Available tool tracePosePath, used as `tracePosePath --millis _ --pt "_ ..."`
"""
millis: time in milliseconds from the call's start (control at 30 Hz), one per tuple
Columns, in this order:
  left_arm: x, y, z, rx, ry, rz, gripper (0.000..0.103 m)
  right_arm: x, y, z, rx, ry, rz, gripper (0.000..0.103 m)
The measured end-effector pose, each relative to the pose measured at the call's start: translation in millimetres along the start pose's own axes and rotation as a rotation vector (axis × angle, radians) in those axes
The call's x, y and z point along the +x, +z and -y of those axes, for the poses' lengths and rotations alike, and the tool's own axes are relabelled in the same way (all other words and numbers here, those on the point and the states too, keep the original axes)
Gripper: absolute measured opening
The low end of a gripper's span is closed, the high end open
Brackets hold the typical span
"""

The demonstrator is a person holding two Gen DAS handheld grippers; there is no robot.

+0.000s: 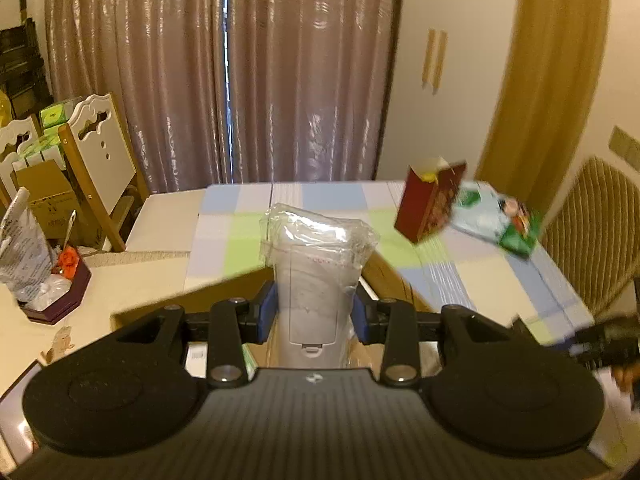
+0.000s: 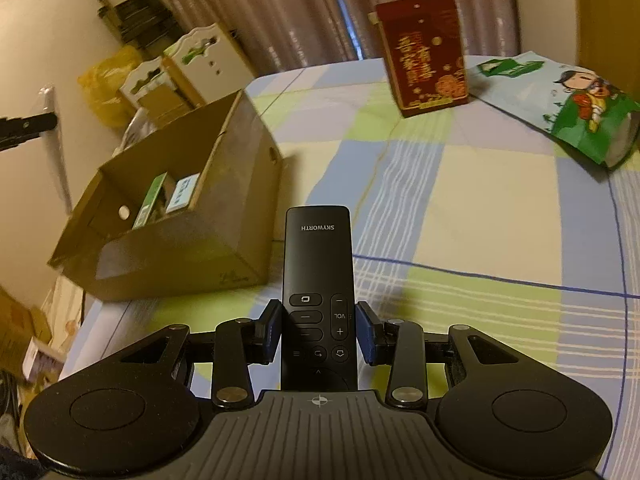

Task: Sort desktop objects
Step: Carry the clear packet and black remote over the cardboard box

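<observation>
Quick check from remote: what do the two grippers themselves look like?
Both match. The left gripper and right gripper are black, with blue pads on the fingers, silver pivot rivets, a ribbed grey body bearing a small crosshair mark, and a round black disc on each side. No cables or sleeves show.

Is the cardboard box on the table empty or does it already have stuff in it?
Not empty. The open-topped cardboard box already holds a green packet and a blue-and-white packet, seen from the right wrist view.

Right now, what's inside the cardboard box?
The cardboard box holds a green-edged pack and a white-and-blue pack, standing on edge. Its near wall hides the bottom and anything lower.
</observation>
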State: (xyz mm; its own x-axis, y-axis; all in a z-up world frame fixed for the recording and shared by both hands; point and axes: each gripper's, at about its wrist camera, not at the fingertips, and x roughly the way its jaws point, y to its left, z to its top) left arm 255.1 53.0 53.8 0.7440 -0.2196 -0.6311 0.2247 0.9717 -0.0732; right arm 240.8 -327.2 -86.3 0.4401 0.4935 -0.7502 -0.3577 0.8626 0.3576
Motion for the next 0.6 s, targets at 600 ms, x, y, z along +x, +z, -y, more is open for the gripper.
tracePosePath --millis 600 --pt "171 -39 -40 -0.199 0.075 -0.366 0.033 -8 11 15 0.078 -0.076 0.021 0.038"
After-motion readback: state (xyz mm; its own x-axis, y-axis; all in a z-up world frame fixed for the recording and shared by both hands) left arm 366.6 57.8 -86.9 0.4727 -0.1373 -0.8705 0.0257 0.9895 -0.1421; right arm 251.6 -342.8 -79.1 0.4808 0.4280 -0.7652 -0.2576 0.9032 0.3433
